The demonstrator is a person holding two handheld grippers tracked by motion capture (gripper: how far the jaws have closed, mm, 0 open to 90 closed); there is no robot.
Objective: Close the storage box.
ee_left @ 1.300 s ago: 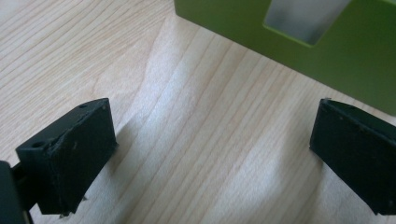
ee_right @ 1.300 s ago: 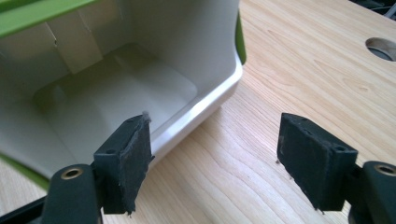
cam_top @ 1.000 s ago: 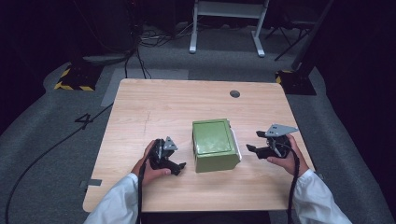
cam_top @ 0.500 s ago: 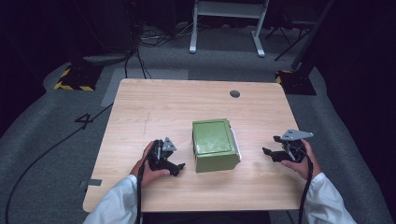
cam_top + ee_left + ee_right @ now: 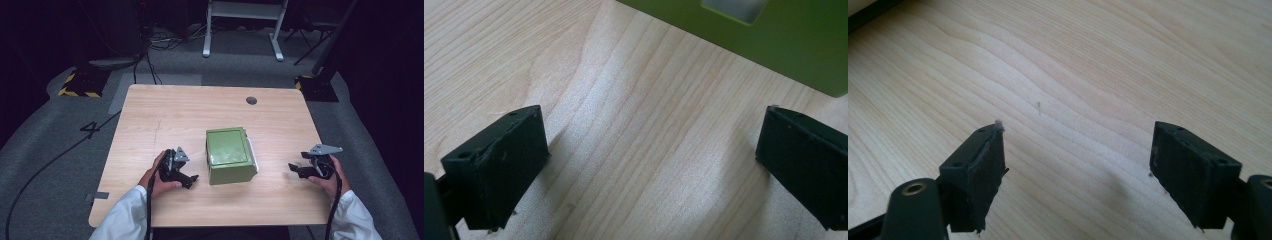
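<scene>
Two open claws flank the green box on the table.

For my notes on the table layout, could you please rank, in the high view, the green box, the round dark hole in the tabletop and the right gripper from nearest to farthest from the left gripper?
1. The green box, just right of the left gripper.
2. The right gripper, at the table's right side, beyond the box.
3. The round dark hole, near the table's far edge.
</scene>
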